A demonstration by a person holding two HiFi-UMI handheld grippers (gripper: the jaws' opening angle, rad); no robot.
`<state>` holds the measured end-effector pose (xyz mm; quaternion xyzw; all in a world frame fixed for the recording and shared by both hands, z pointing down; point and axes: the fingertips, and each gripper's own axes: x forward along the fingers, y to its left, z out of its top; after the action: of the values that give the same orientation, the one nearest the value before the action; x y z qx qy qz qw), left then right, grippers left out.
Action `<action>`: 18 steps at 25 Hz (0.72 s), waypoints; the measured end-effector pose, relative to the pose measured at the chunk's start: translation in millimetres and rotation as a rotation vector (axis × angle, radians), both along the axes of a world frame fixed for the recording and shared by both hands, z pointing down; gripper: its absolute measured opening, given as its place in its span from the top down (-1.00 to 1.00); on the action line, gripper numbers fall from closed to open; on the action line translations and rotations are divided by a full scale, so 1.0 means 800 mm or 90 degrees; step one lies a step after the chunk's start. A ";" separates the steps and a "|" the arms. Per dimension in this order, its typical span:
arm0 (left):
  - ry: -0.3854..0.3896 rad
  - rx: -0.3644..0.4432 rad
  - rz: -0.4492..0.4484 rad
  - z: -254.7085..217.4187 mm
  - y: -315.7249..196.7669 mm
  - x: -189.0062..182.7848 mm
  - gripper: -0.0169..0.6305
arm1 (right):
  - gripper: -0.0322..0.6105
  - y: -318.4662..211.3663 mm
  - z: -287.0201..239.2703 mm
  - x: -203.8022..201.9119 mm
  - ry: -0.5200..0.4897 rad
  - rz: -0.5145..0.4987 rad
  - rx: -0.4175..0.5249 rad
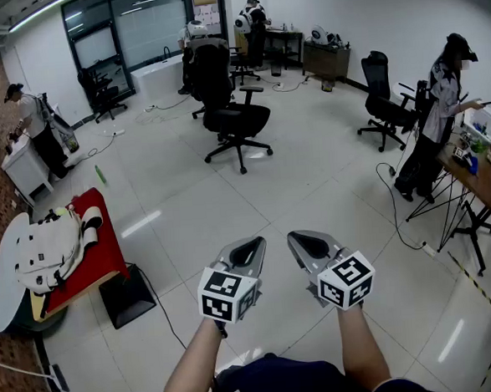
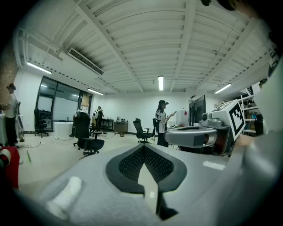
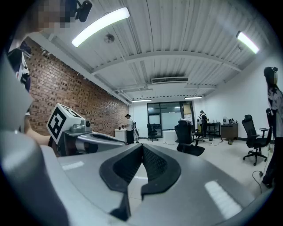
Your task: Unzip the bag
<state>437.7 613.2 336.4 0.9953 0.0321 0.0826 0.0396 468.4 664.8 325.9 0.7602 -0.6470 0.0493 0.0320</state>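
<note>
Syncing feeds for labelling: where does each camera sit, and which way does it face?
Head view: on the person's head, facing steeply down at the floor; shows both forearms, left gripper, right gripper.
Left gripper view: on the left gripper, facing forward along its shut fingers; right gripper alongside.
Right gripper view: on the right gripper, likewise; left gripper alongside.
All share the black office chair.

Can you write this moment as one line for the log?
left gripper: shut, empty | right gripper: shut, empty | bag: lying on red table, off to the left, untouched
</note>
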 end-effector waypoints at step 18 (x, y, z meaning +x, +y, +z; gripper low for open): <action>0.007 -0.017 -0.129 0.015 -0.089 -0.061 0.94 | 0.88 -0.087 0.014 -0.045 -0.007 -0.125 -0.005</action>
<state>389.2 541.7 348.2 0.9933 -0.0671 0.0720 0.0607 432.3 595.3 337.2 0.6929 -0.7182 0.0529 0.0360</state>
